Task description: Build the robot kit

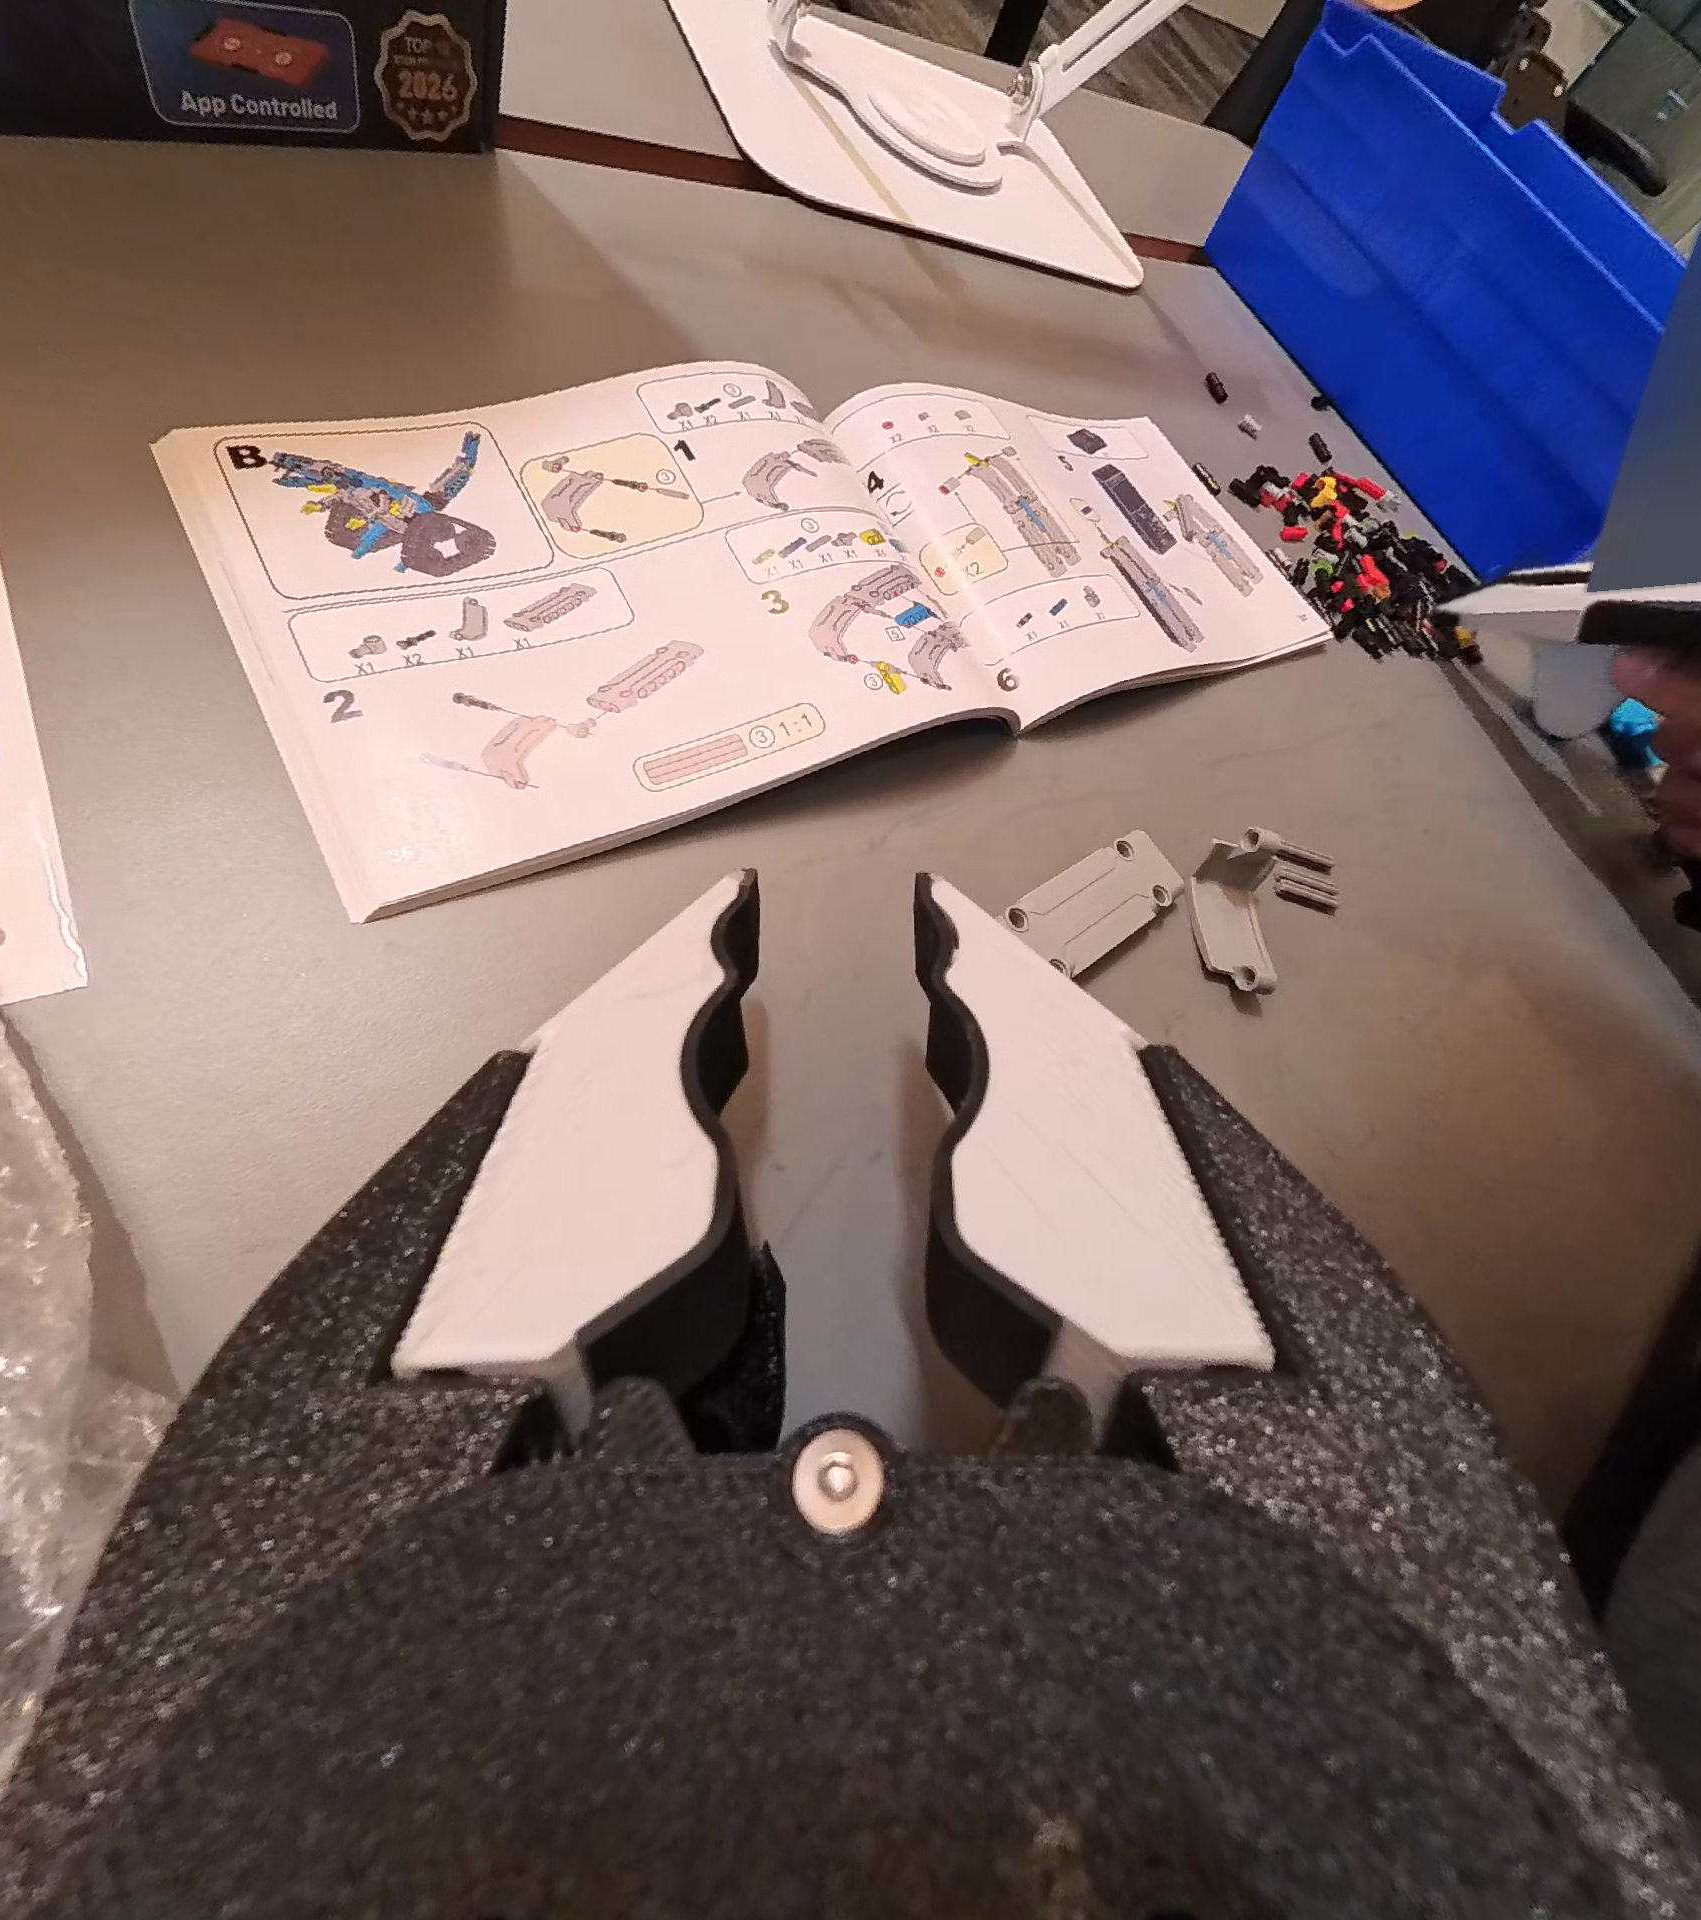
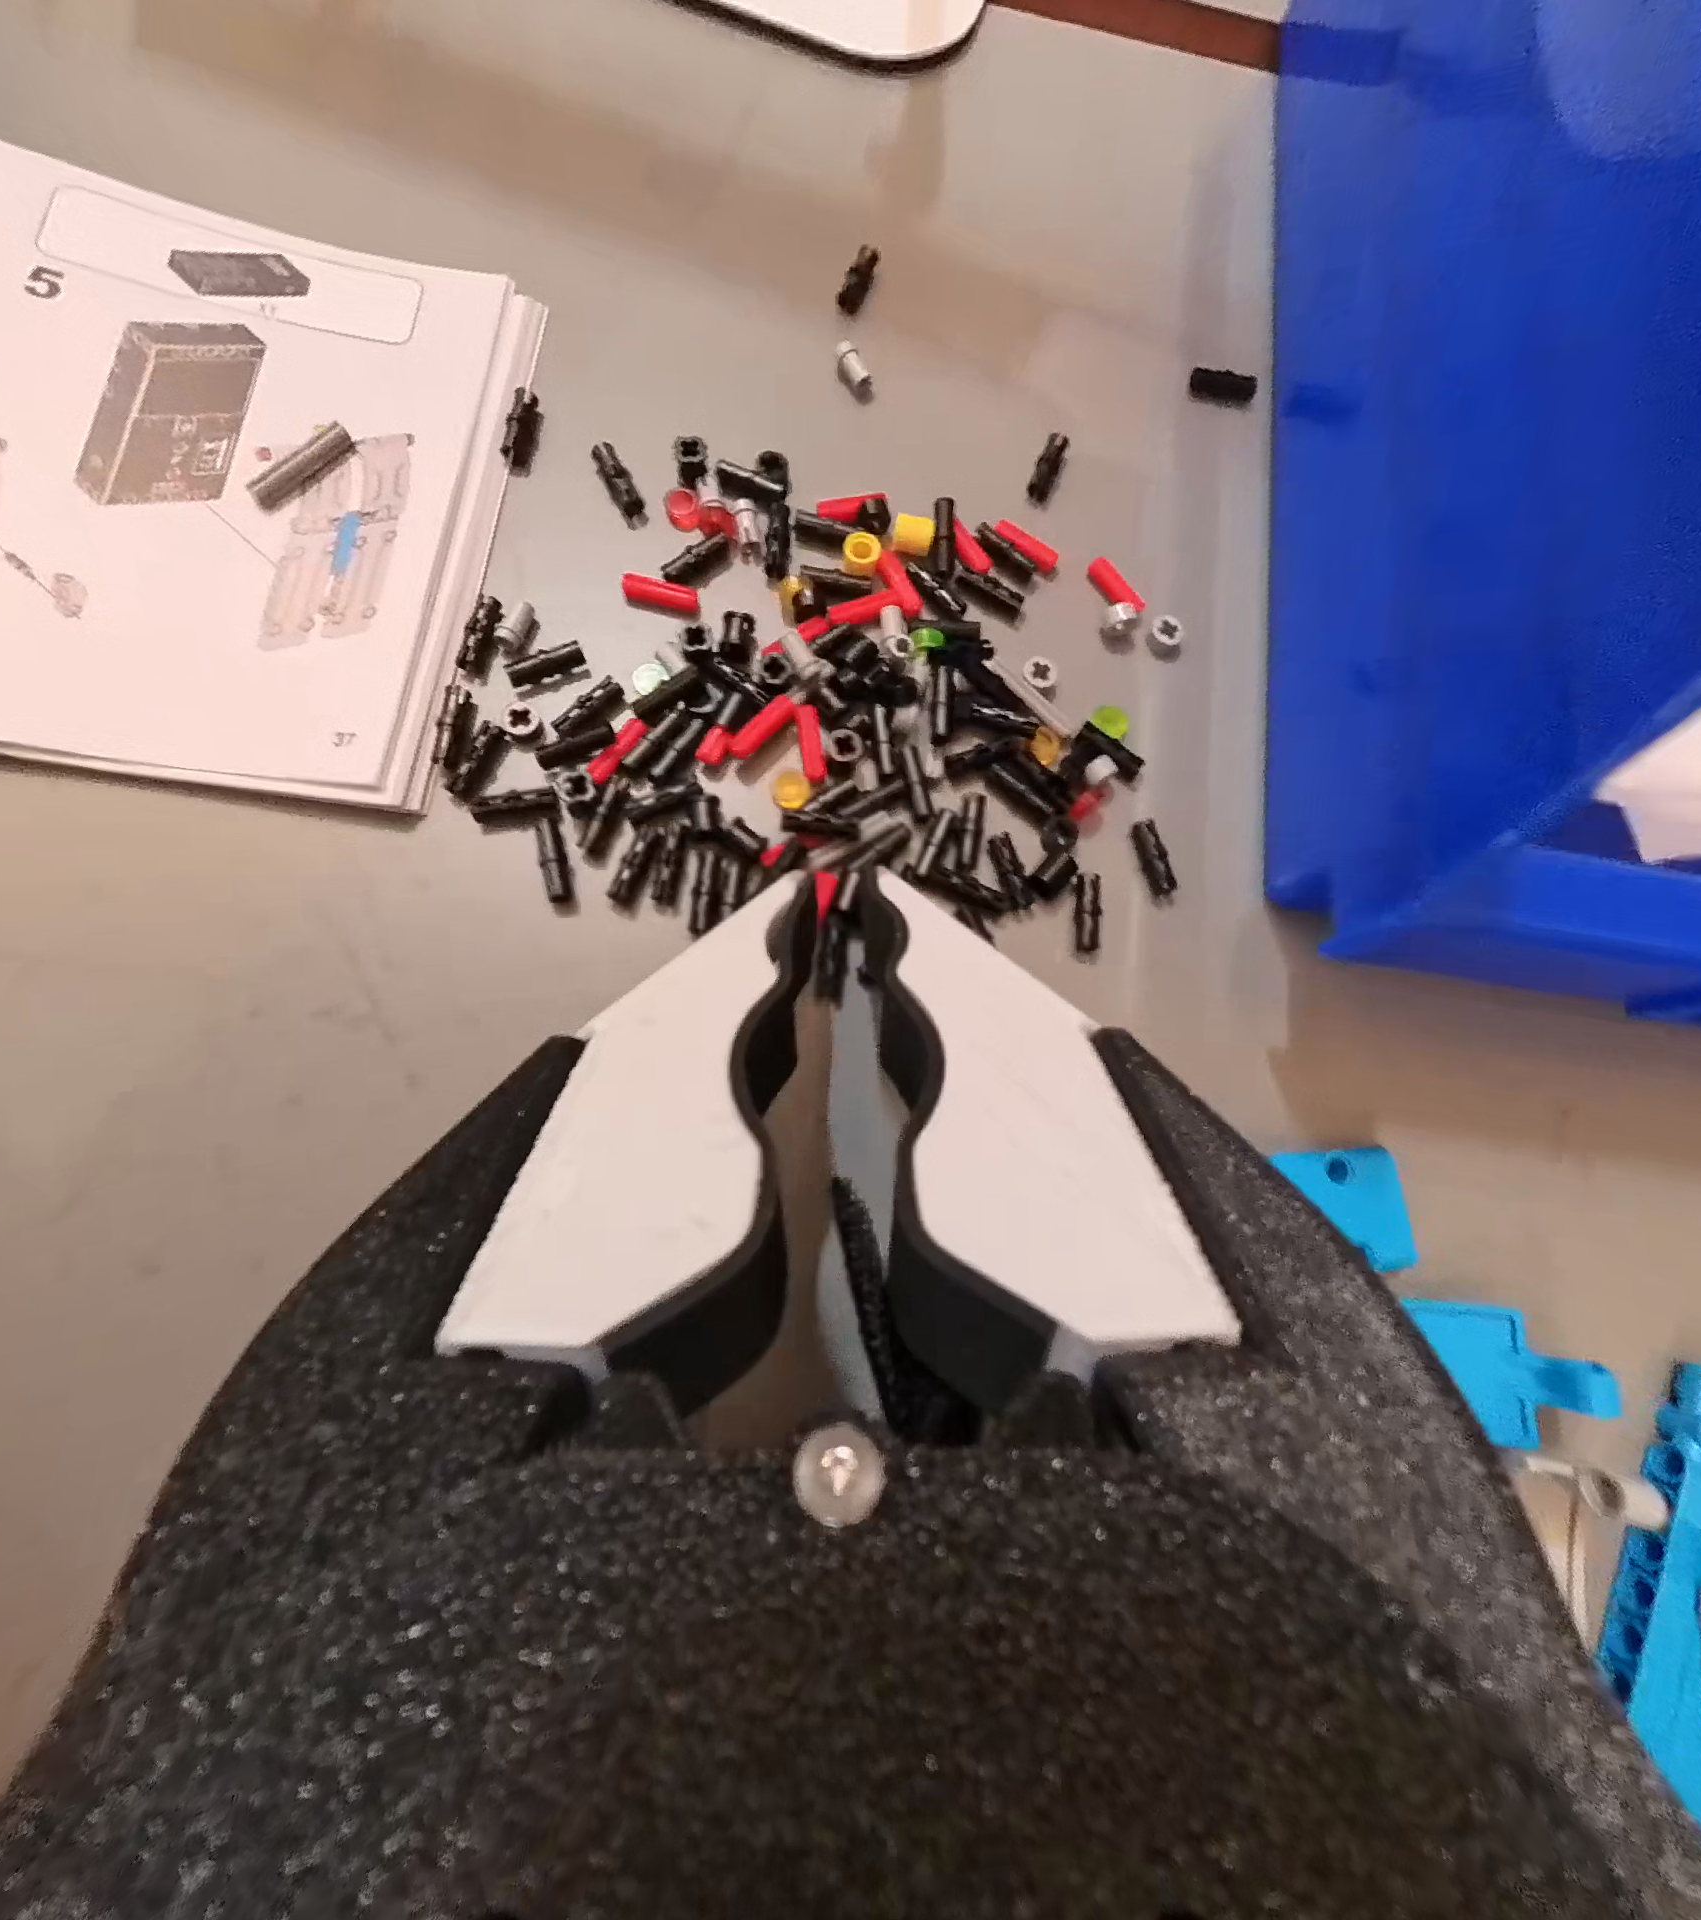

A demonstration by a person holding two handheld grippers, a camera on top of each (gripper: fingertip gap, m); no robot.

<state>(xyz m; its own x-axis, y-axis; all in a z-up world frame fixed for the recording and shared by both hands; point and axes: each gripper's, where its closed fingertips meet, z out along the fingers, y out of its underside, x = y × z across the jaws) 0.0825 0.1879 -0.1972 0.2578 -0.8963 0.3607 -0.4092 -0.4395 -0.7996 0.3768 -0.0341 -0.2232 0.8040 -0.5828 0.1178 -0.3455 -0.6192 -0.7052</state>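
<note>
Printed booklet (image 1: 721, 613) lies open beyond the released left gripper (image 1: 835, 904); right gripper (image 2: 835, 914) is clenched on a black pin (image 2: 833, 951).

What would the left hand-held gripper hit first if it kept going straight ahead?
Probably the open booklet: the left hand-held gripper points at its near edge, with only bare table between. Depth is unclear.

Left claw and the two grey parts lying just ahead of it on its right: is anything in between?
Nothing visible. The left claw is open over bare table; the grey plate and grey bracket lie just beyond its right fingertip.
</note>
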